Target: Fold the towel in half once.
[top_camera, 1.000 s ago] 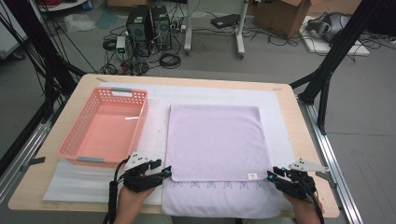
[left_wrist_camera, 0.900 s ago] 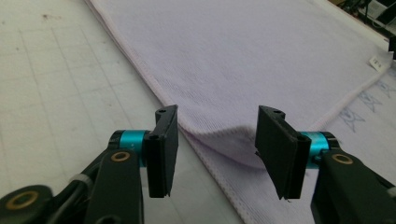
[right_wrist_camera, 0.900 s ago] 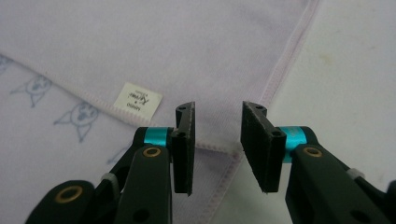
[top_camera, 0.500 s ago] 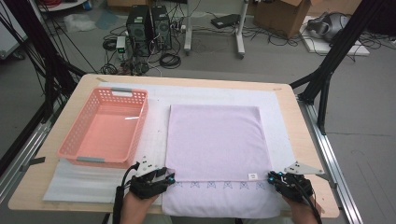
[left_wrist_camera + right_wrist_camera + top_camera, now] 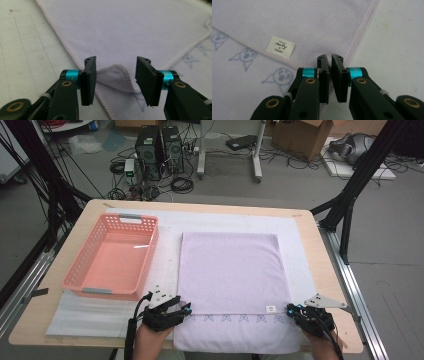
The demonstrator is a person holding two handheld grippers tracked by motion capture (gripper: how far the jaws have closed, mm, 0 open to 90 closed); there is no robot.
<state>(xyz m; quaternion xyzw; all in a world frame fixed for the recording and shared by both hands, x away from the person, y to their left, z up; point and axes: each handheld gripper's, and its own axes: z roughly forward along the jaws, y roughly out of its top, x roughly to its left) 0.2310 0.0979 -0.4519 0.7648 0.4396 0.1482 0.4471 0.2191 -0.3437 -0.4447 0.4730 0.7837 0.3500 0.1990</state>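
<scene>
**Two grippers at the near corners of a folded lilac towel**

A lilac towel lies flat in the middle of a wooden table, on a white mat. Its upper layer ends short of the table's near edge, leaving a strip printed with small cat faces. A pink basket sits to its left, near the table's left edge, well apart from the work.

The left gripper stands with its jaws spread wide, one on each side of the upper layer's near left corner, which bulges up slightly between them. The right gripper has its jaws almost together at the near right corner, beside a small white label. Fabric seems pinched there, though the jaws hide the corner itself, so the hold cannot be confirmed.

To do this step well, the left jaws should likely slide further over the raised corner and catch only the top layer before closing. Both corners should then rise together, keeping the edge taut and level.

In the high view the person's hands are cut off by the bottom edge. The label's print is too small to read.
</scene>
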